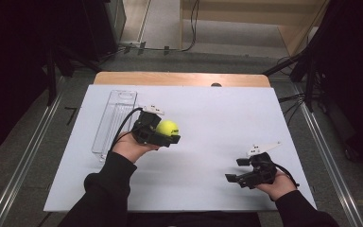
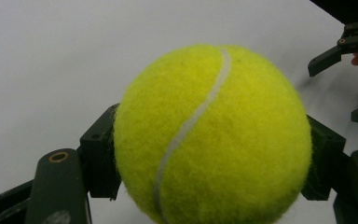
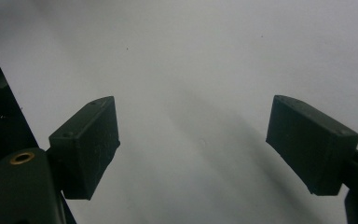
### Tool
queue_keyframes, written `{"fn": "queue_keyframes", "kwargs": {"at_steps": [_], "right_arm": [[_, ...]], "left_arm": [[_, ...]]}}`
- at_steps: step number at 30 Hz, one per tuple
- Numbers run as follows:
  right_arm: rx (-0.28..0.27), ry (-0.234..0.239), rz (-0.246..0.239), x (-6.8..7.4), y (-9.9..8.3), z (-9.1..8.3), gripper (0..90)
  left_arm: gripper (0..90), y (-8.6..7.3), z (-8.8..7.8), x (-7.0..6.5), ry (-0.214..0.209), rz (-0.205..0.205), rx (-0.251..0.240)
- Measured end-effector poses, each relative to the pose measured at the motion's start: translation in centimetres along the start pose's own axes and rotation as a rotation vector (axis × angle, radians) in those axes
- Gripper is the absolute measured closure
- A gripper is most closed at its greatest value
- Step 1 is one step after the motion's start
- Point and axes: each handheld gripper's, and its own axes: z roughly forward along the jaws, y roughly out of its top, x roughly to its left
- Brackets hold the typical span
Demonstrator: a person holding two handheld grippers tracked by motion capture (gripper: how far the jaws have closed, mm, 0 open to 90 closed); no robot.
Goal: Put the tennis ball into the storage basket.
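A yellow tennis ball [image 1: 167,127] is held above the white table sheet [image 1: 208,109] by my left gripper [image 1: 164,132], which is shut on it. In the left gripper view the ball [image 2: 214,135] sits squeezed between both black pads [image 2: 100,158]. My right gripper [image 1: 238,170] hovers low at the front right of the sheet, open, with nothing between its fingers [image 3: 86,144]. That right gripper [image 2: 349,79] also appears far off at the upper right of the left gripper view.
A clear plastic tube-like container [image 1: 115,120] lies lengthwise on the left part of the sheet, just left of my left hand. The wooden table edge [image 1: 179,78] runs along the back. Dark stands and cables flank the table.
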Motion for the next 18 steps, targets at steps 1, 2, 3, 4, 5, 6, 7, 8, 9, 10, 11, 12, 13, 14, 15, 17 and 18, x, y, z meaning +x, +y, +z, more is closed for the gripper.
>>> {"fn": "queue_keyframes", "kwargs": {"at_steps": [1, 2, 3, 4, 5, 6, 7, 8, 9, 10, 11, 12, 13, 14, 15, 17, 18], "right_arm": [[0.0, 0.001, 0.001, 0.0, 0.0, 0.0, 14.9], [0.001, 0.001, 0.0, 0.0, 0.0, 0.0, 14.9], [0.001, 0.001, 0.0, 0.0, 0.0, 0.0, 14.9], [-0.001, 0.001, 0.002, 0.0, 0.0, 0.0, 14.9], [-0.001, 0.001, 0.001, 0.0, 0.0, 0.0, 14.9], [0.0, 0.0, 0.001, 0.0, 0.0, 0.0, 14.9], [-0.002, -0.001, 0.001, 0.0, 0.0, 0.0, 14.9], [-0.001, 0.0, -0.001, 0.0, 0.0, 0.0, 14.9], [0.0, -0.001, 0.001, 0.0, 0.0, 0.0, 14.9], [-0.001, -0.001, 0.001, 0.0, 0.0, 0.0, 14.9], [0.0, 0.0, 0.001, 0.0, 0.0, 0.0, 14.9], [-0.001, 0.0, 0.001, 0.0, 0.0, 0.0, 14.9], [0.0, 0.001, 0.001, 0.0, 0.0, 0.0, 14.9], [0.0, 0.001, 0.001, 0.0, 0.0, 0.0, 14.9], [0.0, 0.001, 0.001, 0.0, 0.0, 0.0, 14.9], [-0.001, 0.001, 0.002, 0.0, 0.0, 0.0, 14.9], [-0.001, 0.0, 0.001, 0.0, 0.0, 0.0, 14.9]], "left_arm": [[26.3, 0.0, -0.1, 0.1, 0.003, 0.0, 0.0], [26.3, 0.0, -0.1, 0.1, 0.004, -0.005, 0.0], [26.3, 0.0, -0.1, 0.2, 0.009, -0.005, 0.002], [26.3, 0.0, -0.2, 0.3, 0.008, -0.004, 0.003], [26.3, 0.0, -0.3, 0.3, 0.011, -0.007, 0.003], [26.2, -0.1, -0.3, 0.4, 0.014, -0.011, 0.003], [26.2, -0.1, -0.4, 0.5, 0.017, -0.01, 0.005], [26.3, -0.1, -0.5, 0.6, 0.013, -0.011, 0.004], [26.2, -0.1, -0.5, 0.7, 0.011, -0.011, -0.001], [26.2, -0.2, -0.5, 0.7, 0.013, -0.013, 0.001], [26.3, -0.2, -0.6, 0.8, 0.015, -0.016, 0.0], [26.3, -0.2, -0.6, 0.9, 0.018, -0.019, 0.001], [26.2, -0.2, -0.7, 1.0, 0.02, -0.017, 0.007], [26.2, -0.2, -0.7, 1.1, 0.019, -0.02, 0.005], [26.2, -0.2, -0.8, 1.2, 0.022, -0.019, 0.005], [26.2, -0.3, -0.9, 1.3, 0.026, -0.027, 0.002], [26.2, -0.3, -1.0, 1.4, 0.027, -0.028, 0.003]]}}
